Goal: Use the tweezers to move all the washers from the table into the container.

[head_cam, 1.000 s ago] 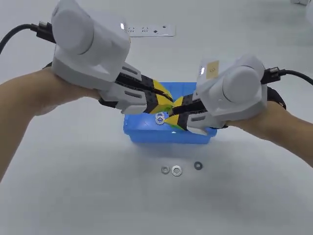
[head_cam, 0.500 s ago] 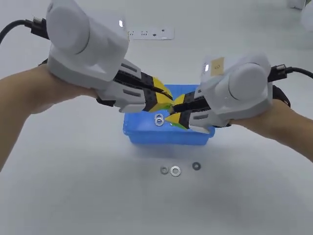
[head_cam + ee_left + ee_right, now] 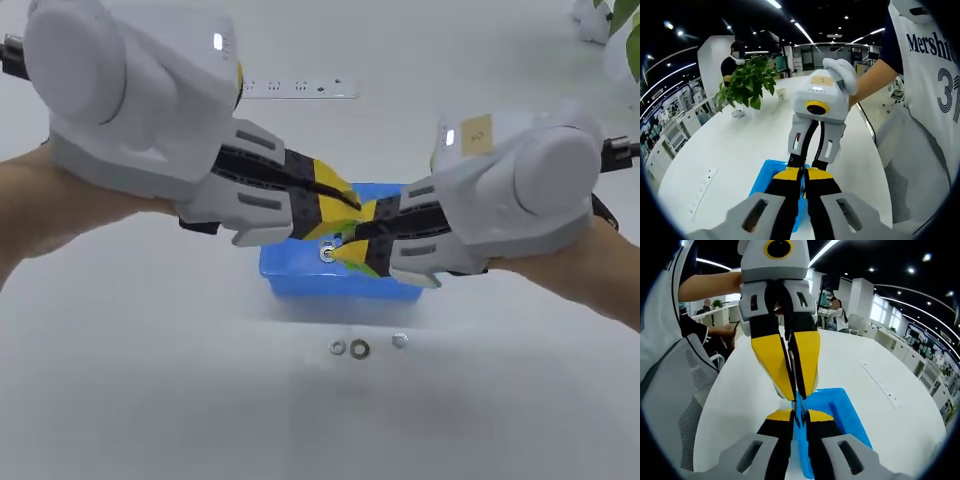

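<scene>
Over a white surface (image 3: 150, 380), the left tool (image 3: 348, 203) and right tool (image 3: 342, 252) meet nose to nose above a blue container (image 3: 330, 283). Between them run the tweezers (image 3: 798, 402). In the right gripper view the left tool's yellow jaws are pressed together on the tweezers' upper length. The right tool's own jaws stand close about the lower end and appear to pinch it too.

One washer (image 3: 327, 253) shows at the tool tips over the container. Whether the tweezers hold it or it already lies inside cannot be told.

Three washers (image 3: 359, 349) remain on the surface in a short row that runs left to right. They are just outside the container's near wall, on the person's side. Two sit just beside each other and the third (image 3: 399, 341) is a little apart to the right.

The coming move likely turns on that layout. The row lies toward the person from both tips and lower, past the near wall, so the tweezers would have to draw back and dip. The right tool's tip hangs lower and closer to the row, and the lone right-hand washer seems its nearest target.
</scene>
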`<move>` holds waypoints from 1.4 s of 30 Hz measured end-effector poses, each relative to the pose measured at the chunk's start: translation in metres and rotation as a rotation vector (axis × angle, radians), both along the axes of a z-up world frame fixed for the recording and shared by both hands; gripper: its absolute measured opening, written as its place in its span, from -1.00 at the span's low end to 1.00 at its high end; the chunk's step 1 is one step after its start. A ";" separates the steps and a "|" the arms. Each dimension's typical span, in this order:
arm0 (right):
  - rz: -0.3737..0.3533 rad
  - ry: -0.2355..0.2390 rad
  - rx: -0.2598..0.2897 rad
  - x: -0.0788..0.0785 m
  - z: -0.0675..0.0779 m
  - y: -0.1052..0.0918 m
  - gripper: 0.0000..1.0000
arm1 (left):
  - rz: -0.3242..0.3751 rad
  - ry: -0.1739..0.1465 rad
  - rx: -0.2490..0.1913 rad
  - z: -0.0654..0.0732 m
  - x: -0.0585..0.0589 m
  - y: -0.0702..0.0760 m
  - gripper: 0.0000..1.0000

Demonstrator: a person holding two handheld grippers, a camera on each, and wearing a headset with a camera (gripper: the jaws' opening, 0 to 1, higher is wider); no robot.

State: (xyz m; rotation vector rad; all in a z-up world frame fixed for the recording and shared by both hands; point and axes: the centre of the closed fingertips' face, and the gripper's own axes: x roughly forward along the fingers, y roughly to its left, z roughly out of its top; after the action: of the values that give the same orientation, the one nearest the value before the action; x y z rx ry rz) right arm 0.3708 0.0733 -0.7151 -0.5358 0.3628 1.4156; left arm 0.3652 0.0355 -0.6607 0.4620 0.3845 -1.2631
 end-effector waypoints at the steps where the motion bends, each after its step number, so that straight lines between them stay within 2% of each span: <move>1: 0.010 -0.004 -0.009 -0.004 -0.001 0.000 -0.79 | 0.002 0.001 0.000 0.000 -0.003 0.000 -0.87; 4: 0.029 -0.023 -0.026 -0.014 -0.003 -0.002 -0.78 | 0.008 0.013 -0.004 -0.001 -0.013 0.000 -0.87; 8: 0.035 -0.008 -0.029 -0.028 -0.008 -0.004 -0.77 | 0.009 0.032 -0.002 -0.004 -0.027 -0.002 -0.86; 11: 0.064 0.002 -0.053 -0.041 -0.015 -0.007 -0.76 | 0.004 0.053 0.004 -0.009 -0.037 -0.003 -0.86; 14: 0.112 -0.010 -0.096 -0.049 -0.021 -0.011 -0.76 | 0.000 0.062 0.022 -0.014 -0.043 -0.001 -0.87; 16: 0.124 -0.001 -0.103 -0.052 -0.023 -0.013 -0.75 | -0.001 0.068 0.022 -0.014 -0.047 0.001 -0.87; 21: 0.141 0.013 -0.119 -0.057 -0.026 -0.015 -0.71 | 0.003 0.072 0.024 -0.015 -0.049 0.002 -0.87; 23: 0.141 0.001 -0.104 -0.056 -0.023 -0.013 -0.71 | -0.002 0.080 0.023 -0.016 -0.051 0.002 -0.87; 28: 0.139 0.021 -0.079 -0.056 -0.020 -0.009 -0.75 | -0.010 0.082 0.025 -0.017 -0.052 0.001 -0.87; 30: 0.152 0.010 -0.099 -0.057 -0.024 -0.009 -0.77 | -0.011 0.088 0.035 -0.019 -0.052 0.002 -0.87; 34: 0.156 0.020 -0.097 -0.058 -0.026 -0.008 -0.77 | -0.013 0.096 0.036 -0.022 -0.054 0.003 -0.87; 42: 0.147 0.026 -0.099 -0.061 -0.042 -0.005 -0.77 | 0.006 0.127 0.046 -0.038 -0.057 0.007 -0.86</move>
State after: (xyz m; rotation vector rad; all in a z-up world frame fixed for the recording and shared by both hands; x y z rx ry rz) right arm 0.3098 0.0687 -0.7573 -0.6354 0.4225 1.5529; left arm 0.3086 0.0425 -0.6987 0.4203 0.5231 -1.2840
